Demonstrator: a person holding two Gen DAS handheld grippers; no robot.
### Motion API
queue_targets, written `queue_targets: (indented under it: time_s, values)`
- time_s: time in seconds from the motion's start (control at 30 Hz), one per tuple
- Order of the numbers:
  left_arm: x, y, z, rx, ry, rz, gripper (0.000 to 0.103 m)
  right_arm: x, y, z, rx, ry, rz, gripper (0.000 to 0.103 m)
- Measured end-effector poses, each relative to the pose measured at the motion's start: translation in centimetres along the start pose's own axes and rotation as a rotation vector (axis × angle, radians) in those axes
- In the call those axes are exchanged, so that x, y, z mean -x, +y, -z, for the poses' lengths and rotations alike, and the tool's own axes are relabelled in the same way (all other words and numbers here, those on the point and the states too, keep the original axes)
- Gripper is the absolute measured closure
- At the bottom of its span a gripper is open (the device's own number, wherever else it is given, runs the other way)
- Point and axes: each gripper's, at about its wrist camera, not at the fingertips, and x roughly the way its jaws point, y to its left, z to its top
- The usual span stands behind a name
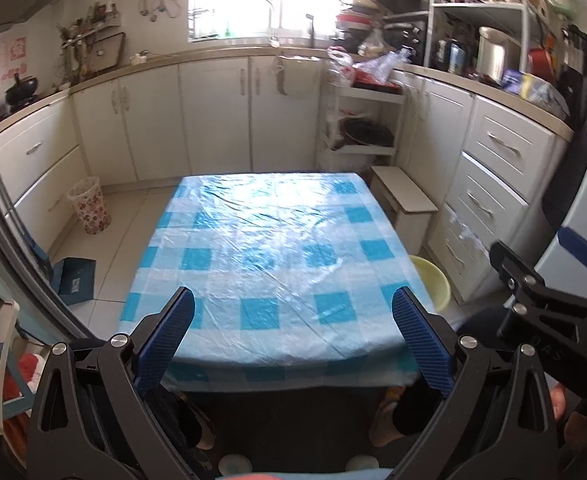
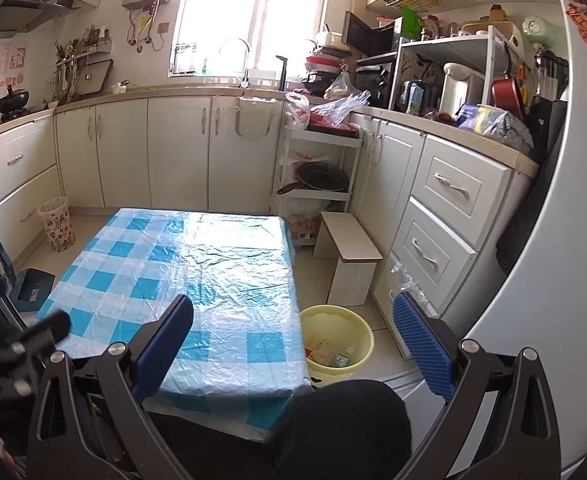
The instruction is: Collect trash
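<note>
Landmark: the surface [image 1: 277, 248], low and rectangular, under a blue-and-white checked cloth with a clear, wrinkled plastic sheet that glares in the window light.

Left claw [image 1: 293, 332]: held above the near edge of the surface, its ribbed blue pads spread wide apart and gripping nothing; probably a resting pose, since nothing lies within reach.

Right claw [image 2: 293, 344]: off the right near corner of the surface, over the person's dark-clothed knee [image 2: 345, 420], pads also wide apart and empty.

Trash: none shows on top of the surface; scraps of paper and wrappers [image 2: 329, 354] lie inside the yellow basin, too small to identify further.

Yellow basin [image 2: 367, 336]: round, smooth plastic, on the floor tiles just beside the right edge of the surface, likely put there so that waste can be dropped in from the seat.

Floral bin [image 1: 88, 210]: a tapered, patterned basket on the floor off the left far corner of the surface; its contents are not visible.

Blue box [image 1: 73, 278]: flat and dark, on the floor left of the surface.

Stage, as a judgement: collecting seems finished or nearly so.
</note>
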Motion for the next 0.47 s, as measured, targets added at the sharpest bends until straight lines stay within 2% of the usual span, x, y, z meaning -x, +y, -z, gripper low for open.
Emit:
queue_targets:
  time_s: [0.07, 0.23, 0.47]
  values:
    - [-0.8, 1.2, -0.7, 0.002, -0.009, -0.046, 0.008, -1.5, 0.6, -0.3, 0.003, 0.02, -0.019, 0.007]
    - [-3.7, 4.5, -2.3, 0.024, 0.019, -0.1, 0.008, -7.0, 3.4, -0.8, 0.041, 0.103, -0.075, 0.007]
    - [-8.9, 8.9, -2.5, 0.082, 0.088, -0.134, 0.008, -16.9, 7.9, -0.5, 0.122, 0.261, -0.109, 0.007]
